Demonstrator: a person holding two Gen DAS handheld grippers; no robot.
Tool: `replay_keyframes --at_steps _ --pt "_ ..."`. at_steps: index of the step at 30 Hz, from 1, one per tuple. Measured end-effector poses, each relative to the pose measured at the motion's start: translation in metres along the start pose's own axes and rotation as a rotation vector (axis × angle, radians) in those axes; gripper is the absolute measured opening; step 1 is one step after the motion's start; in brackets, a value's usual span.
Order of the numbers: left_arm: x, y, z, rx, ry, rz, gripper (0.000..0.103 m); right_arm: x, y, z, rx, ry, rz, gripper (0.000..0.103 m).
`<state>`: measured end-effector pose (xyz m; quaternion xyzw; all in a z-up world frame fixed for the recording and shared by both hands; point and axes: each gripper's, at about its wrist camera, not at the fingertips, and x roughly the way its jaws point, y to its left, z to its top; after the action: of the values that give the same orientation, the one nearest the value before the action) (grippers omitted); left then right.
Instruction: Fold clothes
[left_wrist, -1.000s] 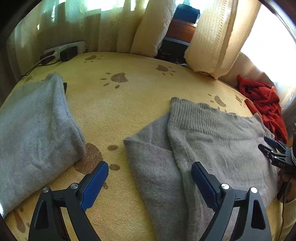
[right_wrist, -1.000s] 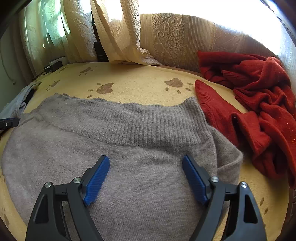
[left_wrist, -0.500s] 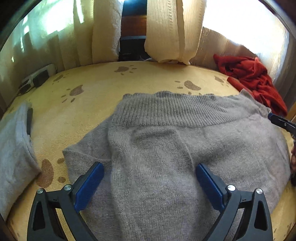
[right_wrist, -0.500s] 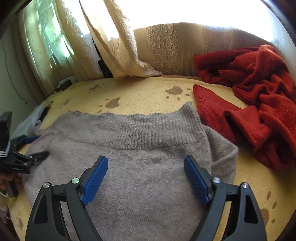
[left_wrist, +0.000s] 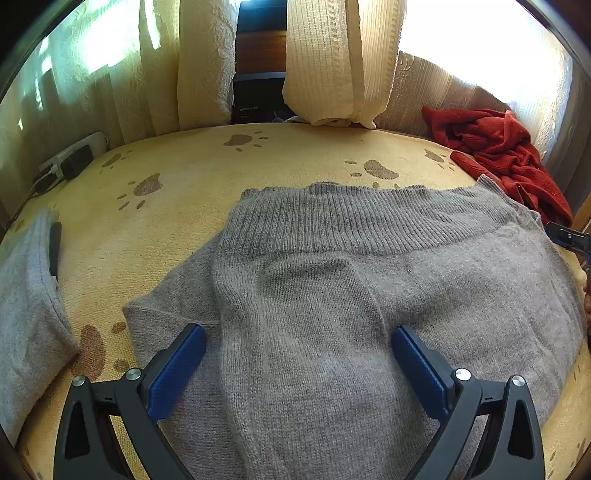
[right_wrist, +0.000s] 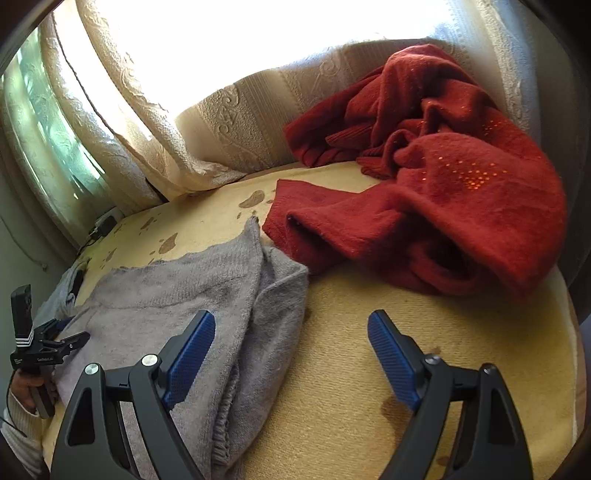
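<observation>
Hovering over the grey sweater (left_wrist: 369, 295), left gripper (left_wrist: 299, 354) gapes wide — right gripper (right_wrist: 291, 343) too; both empty.

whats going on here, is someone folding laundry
Yes. A person with two hand-held grippers is working on a grey sweater spread on a yellow paw-print cover. The left gripper and right gripper are both open, holding nothing. A red sweater lies crumpled nearby, unfolded.

Cream curtains (left_wrist: 325, 62), a power strip (left_wrist: 72, 157), perhaps a speaker (left_wrist: 258, 94).
</observation>
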<state>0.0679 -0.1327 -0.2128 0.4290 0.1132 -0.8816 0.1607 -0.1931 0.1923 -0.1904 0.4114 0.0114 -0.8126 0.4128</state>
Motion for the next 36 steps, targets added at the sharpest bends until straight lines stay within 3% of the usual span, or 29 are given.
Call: replay_keyframes --at_steps 4,10,11,13,17,25,28,30,32,36 --pt "0.000 0.000 0.000 0.000 0.000 0.000 0.102 0.020 0.017 0.001 -0.060 0.068 -0.009 0.087" --pt "-0.001 0.001 0.001 -0.002 -0.001 -0.003 0.102 0.026 0.026 -0.002 -0.117 0.092 -0.072 0.087" --pt "-0.001 0.001 0.001 -0.002 -0.001 -0.004 0.102 0.027 0.027 -0.002 -0.129 0.098 -0.082 0.089" --pt "-0.001 0.001 0.001 -0.003 -0.002 -0.006 0.102 0.031 0.032 -0.004 -0.167 0.125 -0.064 0.103" --pt "-0.001 0.001 0.001 -0.003 -0.002 -0.008 0.102 0.038 0.042 -0.007 -0.234 0.150 -0.125 0.103" --pt "-0.001 0.002 0.001 -0.006 -0.003 -0.016 0.102 0.036 0.041 -0.006 -0.223 0.142 -0.124 0.103" --pt "-0.001 0.002 0.001 -0.008 -0.004 -0.019 0.102 0.029 0.037 -0.005 -0.179 0.113 -0.131 0.091" --pt "-0.001 0.003 0.001 -0.008 -0.004 -0.019 0.102 0.025 0.036 -0.005 -0.146 0.093 -0.121 0.059" --pt "-0.001 0.003 0.001 -0.011 -0.005 -0.023 0.102 0.023 0.036 -0.005 -0.127 0.087 -0.108 0.044" --pt "-0.002 0.004 0.001 -0.016 -0.007 -0.031 0.102 0.023 0.044 -0.005 -0.137 0.081 -0.095 0.023"
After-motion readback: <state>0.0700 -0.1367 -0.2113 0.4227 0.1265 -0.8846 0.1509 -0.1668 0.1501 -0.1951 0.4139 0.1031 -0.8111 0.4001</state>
